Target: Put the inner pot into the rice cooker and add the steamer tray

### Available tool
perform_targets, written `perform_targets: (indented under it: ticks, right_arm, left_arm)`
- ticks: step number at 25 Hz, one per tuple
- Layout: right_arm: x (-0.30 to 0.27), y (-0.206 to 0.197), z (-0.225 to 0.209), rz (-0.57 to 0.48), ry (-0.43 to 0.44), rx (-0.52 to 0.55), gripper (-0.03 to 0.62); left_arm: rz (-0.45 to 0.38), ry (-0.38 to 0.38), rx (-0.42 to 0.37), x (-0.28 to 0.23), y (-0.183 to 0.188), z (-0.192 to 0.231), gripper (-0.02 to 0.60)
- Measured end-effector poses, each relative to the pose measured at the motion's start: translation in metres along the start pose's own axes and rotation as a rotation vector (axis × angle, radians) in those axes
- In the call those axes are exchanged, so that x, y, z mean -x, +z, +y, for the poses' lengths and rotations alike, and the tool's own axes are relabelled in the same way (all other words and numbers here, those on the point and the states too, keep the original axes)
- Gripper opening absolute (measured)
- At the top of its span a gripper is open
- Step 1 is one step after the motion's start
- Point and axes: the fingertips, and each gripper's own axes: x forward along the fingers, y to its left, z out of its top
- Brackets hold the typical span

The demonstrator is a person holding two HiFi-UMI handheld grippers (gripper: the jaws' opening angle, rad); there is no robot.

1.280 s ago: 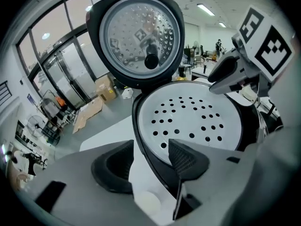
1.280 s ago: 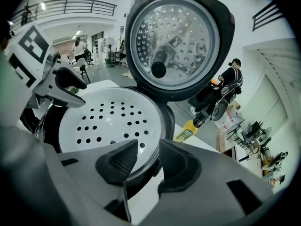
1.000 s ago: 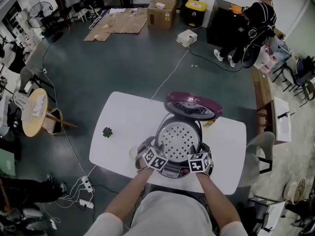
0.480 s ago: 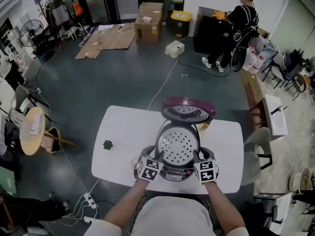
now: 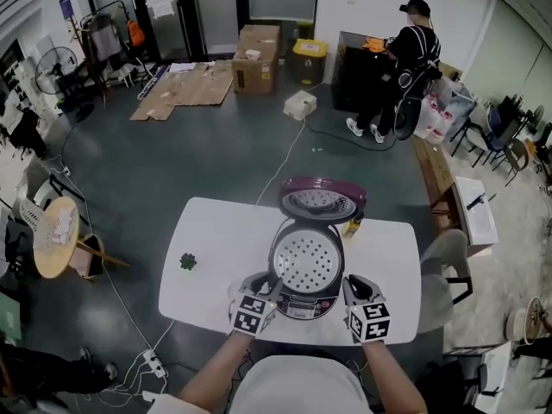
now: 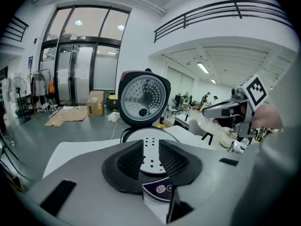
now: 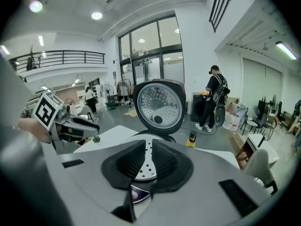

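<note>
Now round perforated steamer tray [image 5: 307, 261] in rice cooker [image 5: 300, 306]; left gripper [image 5: 266, 286], right gripper [image 5: 350, 285] jaws closing narrow, empty.

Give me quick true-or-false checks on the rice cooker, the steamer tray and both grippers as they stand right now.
1. The lid of the rice cooker stands open. True.
2. A small green thing lies on the white table, left of the cooker. True.
3. The steamer tray lies on the table beside the cooker. False: it sits in the cooker's mouth.
4. The left gripper holds the tray. False: nothing is between its jaws, which have just been closing; a narrow gap is left.
5. The right gripper is empty. True: its jaws have also just been closing, with nothing between them.
</note>
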Motion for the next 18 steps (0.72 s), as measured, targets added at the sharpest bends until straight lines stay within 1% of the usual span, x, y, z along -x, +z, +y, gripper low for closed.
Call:
perform_targets:
  ticks: [3,5,8,10,13,18]
  right_arm:
    - [0.028,0.005,0.004,-0.043,0.024,0.001,0.036]
    - [0.045,0.005,0.004,-0.064,0.041,-0.001,0.028]
    - [0.066,0.003,0.009,-0.091,0.074,-0.010,0.014]
    - [0.080,0.003,0.015,-0.105,0.104,-0.007,0.012]
    - [0.100,0.002,0.021,-0.125,0.139,0.005,0.012]
    - [0.141,-0.002,0.019,-0.158,0.167,0.025,0.012]
  left_arm:
    - [-0.050,-0.007,0.028,0.022,0.003,-0.017,0.102]
    - [-0.083,0.000,0.057,0.035,0.005,-0.028,0.078]
    - [-0.108,0.031,0.078,0.055,0.004,-0.042,0.057]
    - [-0.113,0.051,0.089,0.068,0.001,-0.051,0.018]
    - [-0.123,0.066,0.098,0.082,-0.002,-0.067,0.014]
    - [-0.146,0.080,0.090,0.105,-0.003,-0.105,0.014]
